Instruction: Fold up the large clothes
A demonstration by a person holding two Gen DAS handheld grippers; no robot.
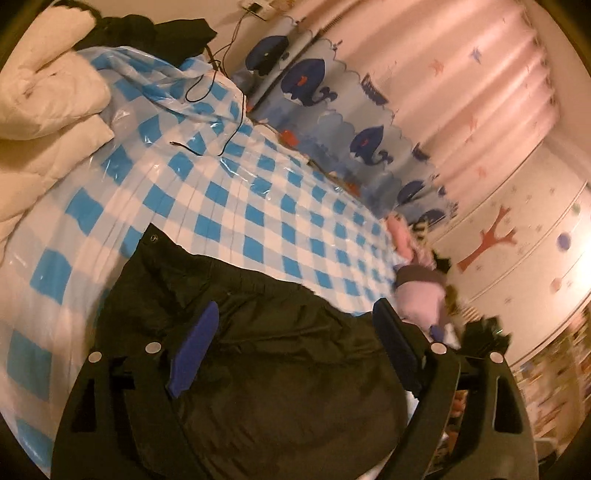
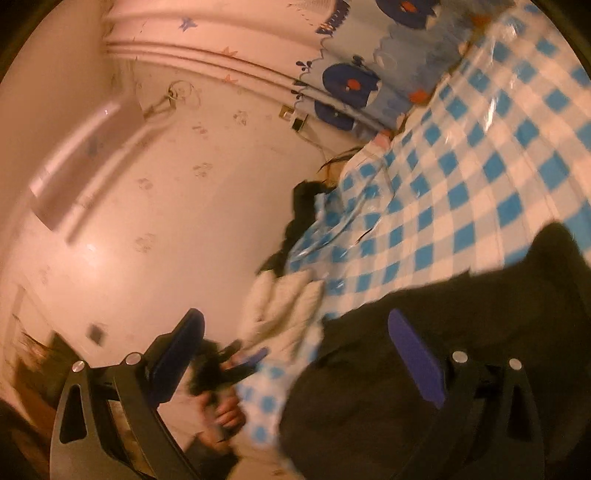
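Note:
A large black garment point(image 1: 258, 332) lies spread on a bed under a blue-and-white checked plastic sheet point(image 1: 221, 192). My left gripper point(image 1: 295, 332) hovers above the garment, open, its blue pads point(image 1: 195, 343) wide apart with nothing between them. In the right wrist view the same black garment point(image 2: 461, 314) fills the lower right, and my right gripper point(image 2: 295, 354) is open above its edge, holding nothing. A hand point(image 2: 221, 410) holding the other gripper shows blurred between the right gripper's fingers.
A white quilted cover point(image 1: 44, 110) is bunched at the left, with dark clothes point(image 1: 147, 33) behind it. A thin black cable point(image 1: 221, 122) trails over the sheet. A whale-print curtain point(image 1: 332, 110) and a wall border the bed. A blurred lilac sleeve point(image 1: 421, 295) is at the right.

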